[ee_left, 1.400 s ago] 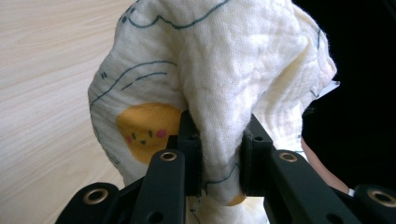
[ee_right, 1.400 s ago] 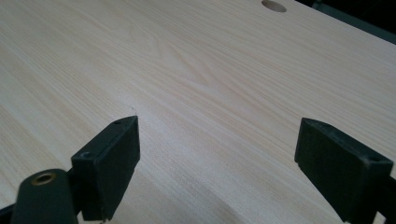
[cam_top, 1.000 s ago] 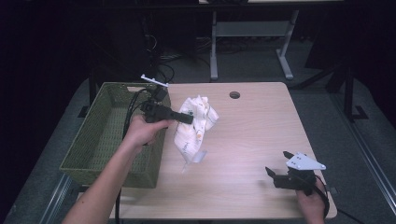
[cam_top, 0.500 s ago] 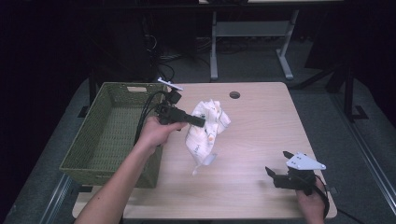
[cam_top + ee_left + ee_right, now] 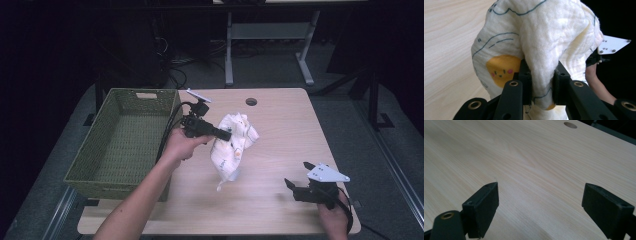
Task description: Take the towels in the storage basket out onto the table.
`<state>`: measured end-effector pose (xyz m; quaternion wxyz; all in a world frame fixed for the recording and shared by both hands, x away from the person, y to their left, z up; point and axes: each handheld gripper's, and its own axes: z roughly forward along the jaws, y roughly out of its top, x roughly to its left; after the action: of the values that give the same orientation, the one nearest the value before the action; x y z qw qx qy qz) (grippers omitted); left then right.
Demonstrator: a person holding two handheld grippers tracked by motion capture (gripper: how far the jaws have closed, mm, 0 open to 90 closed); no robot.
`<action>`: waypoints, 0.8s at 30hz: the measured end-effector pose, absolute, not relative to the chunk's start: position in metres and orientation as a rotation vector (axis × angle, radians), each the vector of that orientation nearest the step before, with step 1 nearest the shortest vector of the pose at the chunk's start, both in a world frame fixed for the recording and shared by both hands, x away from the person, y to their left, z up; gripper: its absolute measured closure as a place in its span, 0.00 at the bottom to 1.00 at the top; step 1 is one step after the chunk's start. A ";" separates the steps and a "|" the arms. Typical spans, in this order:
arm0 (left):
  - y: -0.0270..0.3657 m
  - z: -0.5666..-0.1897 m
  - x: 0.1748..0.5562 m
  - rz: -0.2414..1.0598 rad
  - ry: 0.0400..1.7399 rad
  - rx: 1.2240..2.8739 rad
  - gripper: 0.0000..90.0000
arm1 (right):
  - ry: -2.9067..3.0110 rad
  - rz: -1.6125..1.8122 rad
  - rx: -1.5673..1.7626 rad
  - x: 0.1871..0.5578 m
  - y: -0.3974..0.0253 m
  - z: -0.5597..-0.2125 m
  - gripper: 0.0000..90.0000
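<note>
Cloth [image 5: 234, 142] with smiley print — pinched in left tool [image 5: 226, 135], right tool [image 5: 296, 181] wide, no writing.

A light wooden table [image 5: 280, 125] with rounded corners carries the scene, its pale grain running across the top and a small round hole [image 5: 251, 101] set near its far edge, also visible in the right gripper view [image 5: 570, 125]. A green woven basket [image 5: 95, 150] with a cut-out handle in its far wall sits at the table's left side, overhanging the left edge. The lowest corner of a white printed cloth [image 5: 231, 145] hangs near the middle of the top; whether it touches the wood cannot be told
</note>
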<state>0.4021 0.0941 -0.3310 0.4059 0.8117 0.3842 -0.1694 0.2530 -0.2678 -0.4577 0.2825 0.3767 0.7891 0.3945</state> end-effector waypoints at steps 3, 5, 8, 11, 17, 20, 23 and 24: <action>0.089 -0.335 0.402 -0.418 0.973 2.051 0.82 | 2.112 1.058 1.004 0.253 -0.268 -0.458 0.15; 0.085 -0.337 0.402 -0.410 0.979 2.045 0.81 | 2.113 1.058 1.003 0.253 -0.268 -0.458 0.15; 0.081 -0.340 0.403 -0.396 0.992 2.042 0.81 | 2.116 1.054 0.999 0.253 -0.268 -0.458 0.15; 0.077 -0.345 0.404 -0.406 1.005 2.036 0.79 | 2.115 1.055 1.002 0.253 -0.268 -0.458 0.15; 0.064 -0.358 0.403 -0.398 0.998 2.087 0.80 | 2.111 1.058 1.010 0.253 -0.269 -0.457 0.15; 0.060 -0.367 0.404 -0.378 1.025 2.096 0.80 | 2.108 1.063 1.009 0.252 -0.269 -0.457 0.15; 0.059 -0.379 0.407 -0.354 1.071 2.099 0.80 | 2.110 1.061 1.009 0.252 -0.269 -0.457 0.15; 0.058 -0.383 0.408 -0.333 1.085 2.107 0.80 | 2.109 1.062 1.009 0.252 -0.269 -0.457 0.15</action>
<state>0.4076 0.0585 -0.3828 0.3657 0.8194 0.4219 -0.1296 0.2523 -0.2686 -0.4569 0.2828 0.3768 0.7879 0.3966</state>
